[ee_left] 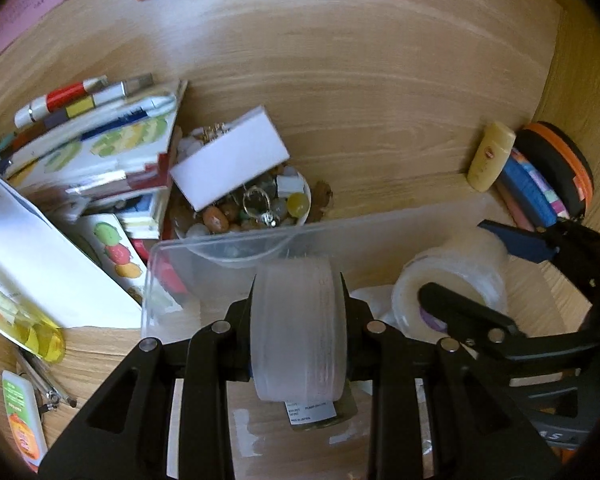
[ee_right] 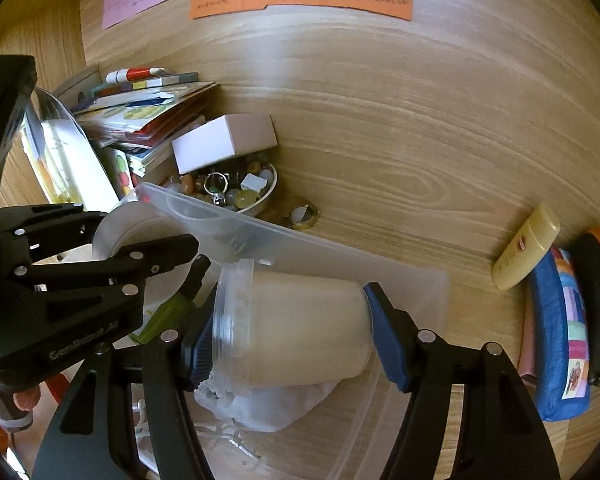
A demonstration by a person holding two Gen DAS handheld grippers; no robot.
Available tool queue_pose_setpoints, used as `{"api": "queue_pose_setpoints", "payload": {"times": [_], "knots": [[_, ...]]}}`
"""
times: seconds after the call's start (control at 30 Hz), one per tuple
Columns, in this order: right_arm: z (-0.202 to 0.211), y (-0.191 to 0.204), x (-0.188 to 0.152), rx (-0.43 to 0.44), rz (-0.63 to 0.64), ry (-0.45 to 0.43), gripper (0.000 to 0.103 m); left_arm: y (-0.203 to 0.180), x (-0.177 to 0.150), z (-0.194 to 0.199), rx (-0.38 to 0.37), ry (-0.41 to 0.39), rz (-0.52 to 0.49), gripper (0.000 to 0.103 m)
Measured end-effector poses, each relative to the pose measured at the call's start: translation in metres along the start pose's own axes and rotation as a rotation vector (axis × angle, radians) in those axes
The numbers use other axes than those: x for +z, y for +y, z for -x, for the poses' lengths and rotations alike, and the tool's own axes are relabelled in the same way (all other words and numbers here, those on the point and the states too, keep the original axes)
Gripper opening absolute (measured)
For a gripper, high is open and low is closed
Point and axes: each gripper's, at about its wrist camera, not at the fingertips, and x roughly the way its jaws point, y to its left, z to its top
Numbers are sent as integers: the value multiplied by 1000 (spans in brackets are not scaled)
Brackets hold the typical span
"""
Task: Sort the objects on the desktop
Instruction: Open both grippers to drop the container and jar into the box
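My left gripper [ee_left: 299, 300] is shut on a translucent tape roll [ee_left: 299, 328], held upright over a clear plastic bin [ee_left: 220, 244]. In the right wrist view the left gripper [ee_right: 156, 256] holds the same roll [ee_right: 128, 228] at the left. My right gripper [ee_right: 288, 324] is shut on a cloudy, lidded plastic jar [ee_right: 300, 328], lying sideways over the bin [ee_right: 340, 256]. The jar also shows in the left wrist view [ee_left: 456, 276], with the right gripper [ee_left: 472, 268] around it. A white drawstring pouch [ee_right: 268, 404] lies in the bin under the jar.
A bowl of beads and rings [ee_left: 256, 208] with a white box [ee_left: 230, 162] on it stands behind the bin. Books and pens [ee_left: 96, 140] are piled at left. A yellow tube [ee_right: 526, 252], blue pencil case [ee_right: 556, 332] and orange-black case [ee_right: 598, 300] lie at right.
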Motion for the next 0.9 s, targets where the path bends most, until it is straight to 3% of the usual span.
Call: {"api": "queue_pose_setpoints", "payload": {"times": [0.3,0.6,0.67,0.9], "knots": [[1,-2,-3,13,0,19,64,7,-3,-5,-1,27,26,34],[8,-4,-4,3,-5,-3,75,4,-6,3,20,17,16,39],[11,-3,-4,-21,3,-18,81,4,-7,8,23,4,16,47],[30,-3,-1,-5,3,-70,83,2,-6,33,47,-54,6,63]]}}
